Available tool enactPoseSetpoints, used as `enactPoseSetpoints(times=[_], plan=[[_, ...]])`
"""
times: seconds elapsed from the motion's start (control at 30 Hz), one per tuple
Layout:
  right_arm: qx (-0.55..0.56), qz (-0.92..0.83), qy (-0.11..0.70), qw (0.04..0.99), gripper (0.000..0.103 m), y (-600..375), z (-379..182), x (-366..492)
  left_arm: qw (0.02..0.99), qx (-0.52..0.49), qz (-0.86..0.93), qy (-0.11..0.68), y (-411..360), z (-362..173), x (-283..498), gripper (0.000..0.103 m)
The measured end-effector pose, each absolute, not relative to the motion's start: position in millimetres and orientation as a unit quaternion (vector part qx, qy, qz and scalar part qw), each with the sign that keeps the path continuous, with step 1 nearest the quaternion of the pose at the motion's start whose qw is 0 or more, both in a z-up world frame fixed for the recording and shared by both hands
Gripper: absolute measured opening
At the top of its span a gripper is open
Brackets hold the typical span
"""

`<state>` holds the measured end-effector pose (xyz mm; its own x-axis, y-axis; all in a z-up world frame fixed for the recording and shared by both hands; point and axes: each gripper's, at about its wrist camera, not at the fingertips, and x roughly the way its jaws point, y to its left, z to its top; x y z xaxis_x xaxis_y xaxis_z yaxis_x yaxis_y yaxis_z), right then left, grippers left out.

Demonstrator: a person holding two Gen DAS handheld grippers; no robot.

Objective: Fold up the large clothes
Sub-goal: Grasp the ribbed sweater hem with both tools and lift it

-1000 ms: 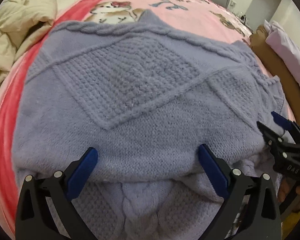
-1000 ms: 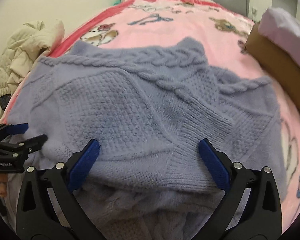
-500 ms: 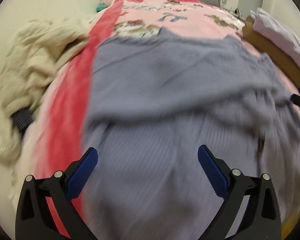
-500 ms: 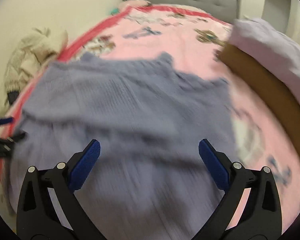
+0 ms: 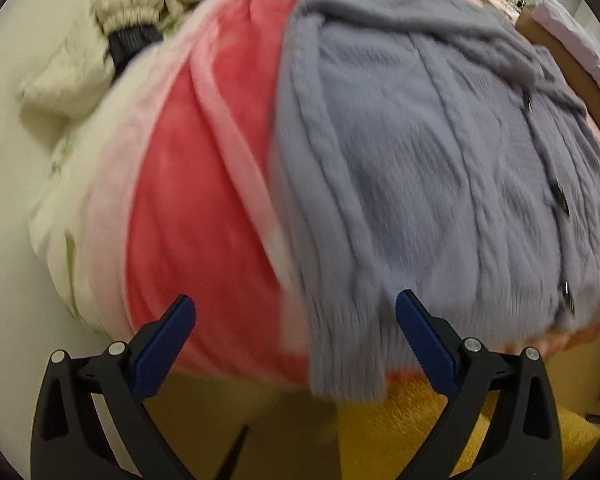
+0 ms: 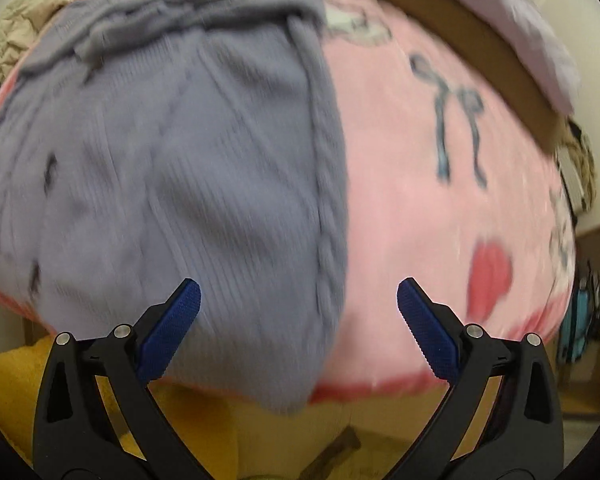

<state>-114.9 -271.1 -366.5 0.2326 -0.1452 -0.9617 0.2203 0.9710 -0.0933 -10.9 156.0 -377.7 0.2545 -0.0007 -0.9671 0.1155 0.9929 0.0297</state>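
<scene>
Left wrist view first: over at ten o'clock a cream jacket (image 5: pixel 112 20) is bunched at the bed's edge, dark cuff showing. The red and pink blanket (image 5: pixel 188 184) fills the middle, draped over the near edge of the bed. From twelve down to five o'clock lies the lavender cable-knit cardigan (image 5: pixel 440 168), spread on the blanket, its ribbed hem hanging over the edge right between the blue pads. Dark buttons run down its three o'clock side. The left gripper (image 5: pixel 296 340) hangs with its jaws wide apart, nothing between them but air in front of that hem. At one o'clock, a brown cardboard box (image 5: pixel 560 56).

Right wrist view now: the cardigan (image 6: pixel 172 184) takes nine through twelve o'clock, its cabled edge running down the centre, hem drooping off the bed. The frame is smeared, so the stitch detail is hard to read. Pink blanket (image 6: pixel 412 208) with a blue bow print at two o'clock. The right gripper (image 6: pixel 298 328) also has its jaws spread, gripping nothing.
</scene>
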Motion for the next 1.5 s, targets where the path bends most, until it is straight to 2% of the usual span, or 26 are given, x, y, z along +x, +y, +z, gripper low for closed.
enactPoseSetpoints(times=[0.03, 0.1, 0.27, 0.37, 0.7, 0.73, 0.77, 0.8, 0.87, 0.93, 0.97, 1.0, 1.1, 1.37, 1.5], plan=[[0.042, -0.112, 0.614, 0.780, 0.092, -271.7, -370.1, -121.3, 0.785, 0.045, -0.047, 0.616, 153.9, -381.4, -18.9, 0.099], [0.055, -0.102, 0.619, 0.777, 0.079, -269.3, -377.2, -135.8, 0.776, 0.056, -0.067, 0.625, 146.3, -389.2, -36.9, 0.099], [0.071, -0.087, 0.622, 0.775, 0.078, -264.4, -390.7, -155.1, 0.771, 0.090, -0.073, 0.627, 134.5, -409.6, -57.5, 0.098], [0.074, -0.079, 0.622, 0.776, 0.074, -262.2, -396.5, -158.9, 0.774, 0.057, -0.065, 0.627, 136.7, -412.2, -56.4, 0.097], [0.057, -0.062, 0.623, 0.778, 0.074, -253.6, -403.9, -162.0, 0.800, -0.032, -0.004, 0.599, 186.2, -410.8, -10.1, 0.097], [0.057, -0.063, 0.623, 0.778, 0.074, -253.2, -403.0, -163.3, 0.801, -0.034, -0.008, 0.597, 184.4, -409.3, -5.8, 0.095], [0.060, -0.062, 0.621, 0.779, 0.071, -252.8, -401.3, -164.8, 0.804, -0.037, -0.016, 0.593, 179.8, -405.2, -5.0, 0.087], [0.063, -0.060, 0.620, 0.780, 0.066, -253.9, -401.5, -156.8, 0.804, -0.036, -0.023, 0.593, 175.7, -402.1, -3.2, 0.082], [0.071, -0.059, 0.615, 0.783, 0.057, -258.3, -397.1, -153.1, 0.801, -0.017, -0.032, 0.597, 166.9, -400.4, -2.1, 0.062], [0.081, -0.054, 0.616, 0.782, 0.040, -261.6, -397.1, -150.8, 0.800, -0.010, -0.028, 0.599, 159.3, -399.3, -0.6, 0.027], [0.088, -0.049, 0.620, 0.778, 0.030, -262.9, -396.5, -148.6, 0.800, -0.008, -0.023, 0.600, 157.5, -397.8, 0.5, 0.014], [0.093, -0.046, 0.621, 0.777, 0.021, -262.9, -393.4, -147.4, 0.799, -0.003, -0.015, 0.601, 158.5, -397.0, 1.4, 0.012], [0.077, -0.044, 0.620, 0.779, 0.017, -264.5, -381.3, -141.6, 0.789, -0.003, -0.008, 0.615, 155.7, -391.2, -2.0, 0.009], [0.029, -0.047, 0.577, 0.815, 0.016, -273.5, -303.2, -131.5, 0.821, 0.014, 0.004, 0.571, 160.7, -299.7, 13.8, 0.009], [-0.025, -0.045, 0.550, 0.834, 0.016, -272.7, -269.3, -102.6, 0.837, 0.048, 0.021, 0.544, 148.3, -281.3, 36.6, 0.009]])
